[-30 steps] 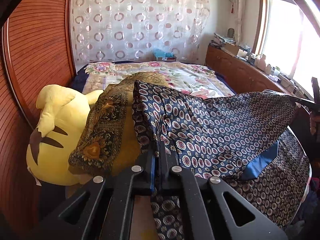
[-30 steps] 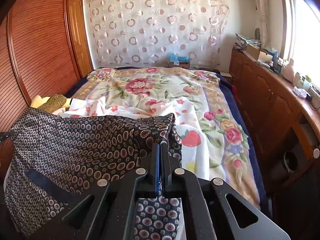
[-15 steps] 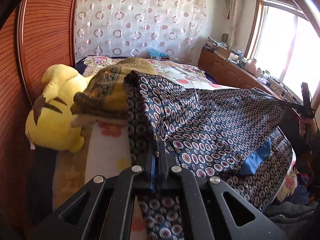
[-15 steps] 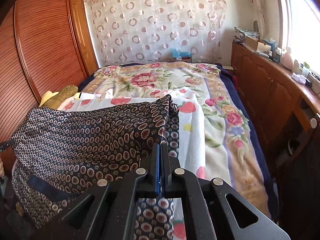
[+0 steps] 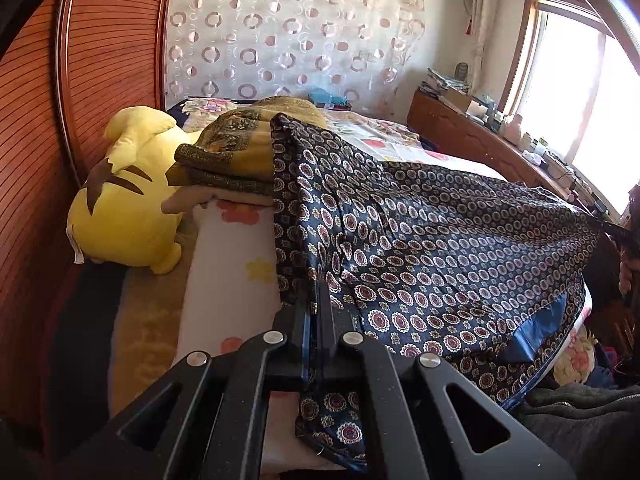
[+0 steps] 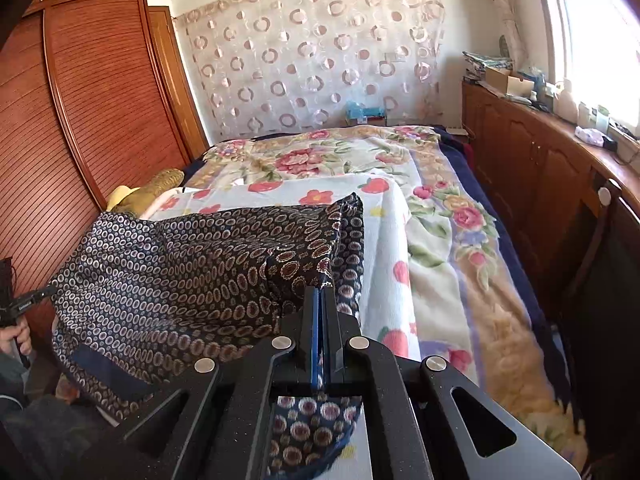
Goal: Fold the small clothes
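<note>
Our left gripper (image 5: 316, 300) pinches one corner of the patterned garment (image 5: 432, 248), our right gripper (image 6: 320, 300) the other, both clamped tight. We hold it stretched over the bed's (image 6: 440, 216) near edge; no fold made yet.

Left wrist view: the yellow plush toy (image 5: 120, 208) is partly covered by folded gold-patterned fabric (image 5: 236, 156), itself partly hidden behind the raised navy patterned garment (image 5: 432, 256). The garment's lower edge disappears under the left gripper (image 5: 316, 292) at bottom centre. At the right edge, the right gripper (image 5: 616, 232) and the hand holding it are cut off. Items on the sideboard (image 5: 480, 136), upper right, are too small to identify.

Right wrist view: at the left edge, the hand (image 6: 18, 338) is cropped; the window (image 6: 600, 20), upper right, is overexposed.
</note>
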